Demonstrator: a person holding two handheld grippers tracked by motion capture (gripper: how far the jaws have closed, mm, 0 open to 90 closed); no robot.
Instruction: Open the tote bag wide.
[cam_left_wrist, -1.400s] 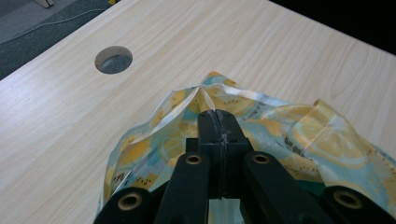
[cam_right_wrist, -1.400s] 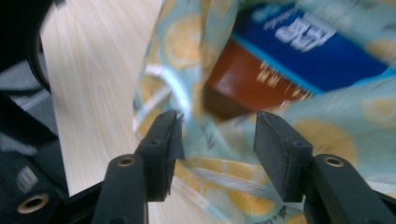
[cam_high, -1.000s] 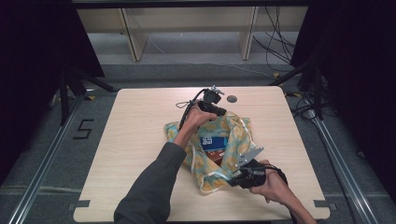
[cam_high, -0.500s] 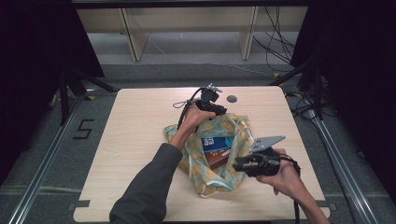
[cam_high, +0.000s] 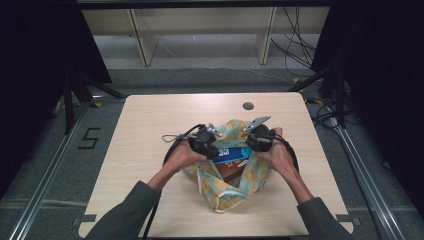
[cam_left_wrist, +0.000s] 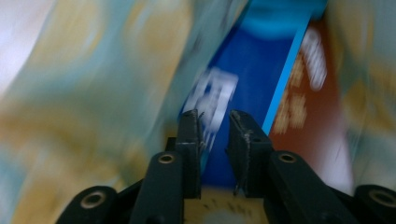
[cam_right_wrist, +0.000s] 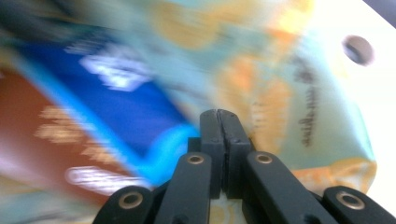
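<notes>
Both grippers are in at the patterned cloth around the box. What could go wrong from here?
1. The right gripper is shut with no cloth visibly between its pads, so pulling may lift nothing.
2. The left gripper has a gap between its fingers, close over the blue box; it might nip the box instead of fabric.
3. Both gripper views are motion-blurred, so aim seems uncertain.

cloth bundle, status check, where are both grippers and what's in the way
Left gripper at cloth bundle, jaws slightly apart, nothing pinched. Right gripper shut, empty, at the cloth's edge. Blue box over brown box in the opening.
</notes>
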